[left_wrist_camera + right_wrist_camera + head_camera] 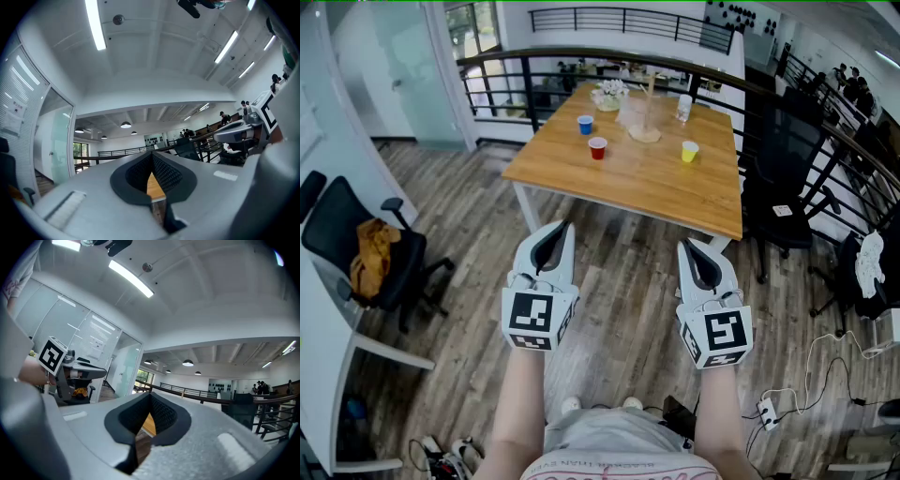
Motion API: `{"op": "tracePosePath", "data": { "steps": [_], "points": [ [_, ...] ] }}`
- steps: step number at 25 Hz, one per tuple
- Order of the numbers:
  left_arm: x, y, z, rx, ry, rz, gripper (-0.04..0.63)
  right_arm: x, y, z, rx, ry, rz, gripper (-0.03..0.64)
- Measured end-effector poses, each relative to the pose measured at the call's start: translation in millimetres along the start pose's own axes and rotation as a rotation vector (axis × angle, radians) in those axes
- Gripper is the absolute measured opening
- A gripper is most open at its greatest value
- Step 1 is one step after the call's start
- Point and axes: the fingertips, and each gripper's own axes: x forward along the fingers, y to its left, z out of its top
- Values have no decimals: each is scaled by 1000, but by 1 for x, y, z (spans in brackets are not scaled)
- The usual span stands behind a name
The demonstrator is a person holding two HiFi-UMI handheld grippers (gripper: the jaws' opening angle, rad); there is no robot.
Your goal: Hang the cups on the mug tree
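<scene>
Head view: three cups [597, 148] stand on the table [656, 192] near the tree [646, 114], well ahead of the left gripper [552, 232] and right gripper [701, 251], both held level, likely because nothing is within reach yet; left gripper view: jaws closed, empty; right gripper view: the same.

**Far off and cut short**

The mug tree [649, 111] on the worktop [656, 183] is too small to show its pegs, and the pale things [628, 111] beside it blur together. The left tool [152, 161] and right tool [150, 400] block all but a sliver of worktop in their own views. The person's forearms [521, 412] run off the head view's lower edge.
</scene>
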Motion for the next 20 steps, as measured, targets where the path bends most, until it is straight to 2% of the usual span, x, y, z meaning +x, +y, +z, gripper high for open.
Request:
{"op": "tracePosePath", "data": {
  "steps": [6, 9, 12, 20],
  "points": [
    [13, -13, 6, -26, -14, 30, 12, -5, -19, -8, 7, 14, 21, 2],
    [18, -23, 0, -33, -9, 57, 12, -4, -32, -19, 5, 25, 48, 2],
    [20, -32, -8, -30, 4, 65, 12, -3, -43, -27, 11, 23, 35, 2],
    [40, -22, -20, -30, 24, 82, 12, 22, -44, -37, 20, 25, 54, 2]
  ]
}}
